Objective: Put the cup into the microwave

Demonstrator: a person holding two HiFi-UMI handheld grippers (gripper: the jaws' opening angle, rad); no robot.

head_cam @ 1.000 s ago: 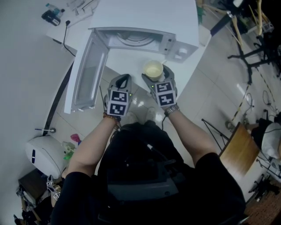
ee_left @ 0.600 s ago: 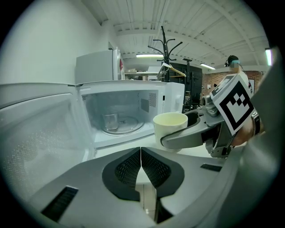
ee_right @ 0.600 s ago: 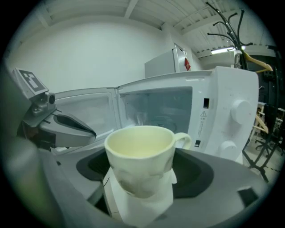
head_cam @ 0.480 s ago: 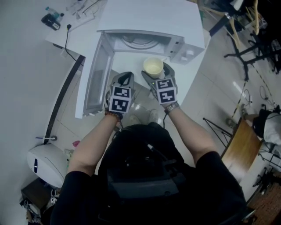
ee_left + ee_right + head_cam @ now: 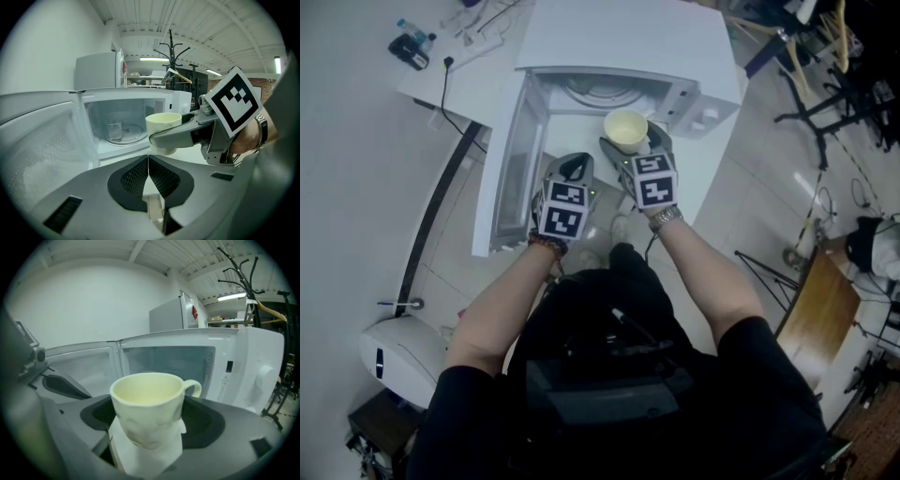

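While the right gripper point(image 5: 634, 143) clamps the cup point(image 5: 147, 401) upright, with the open mouth of the microwave point(image 5: 623, 37) straight ahead of it and near, the left gripper point(image 5: 148, 168) hangs beside it, jaws closed on nothing.

A plain white wall point(image 5: 79, 305) runs behind the work area. The ceiling point(image 5: 211, 28) is white ribbed panelling with a lit tube lamp point(image 5: 152, 58). A white fridge point(image 5: 96, 70) stands against the wall, with a black coat stand point(image 5: 171, 56) beyond it. The floor point(image 5: 769, 178) is glossy pale tile. A white table point(image 5: 483, 89) carries a black cable point(image 5: 441, 84). A brown wooden panel point(image 5: 811, 314) stands at the right
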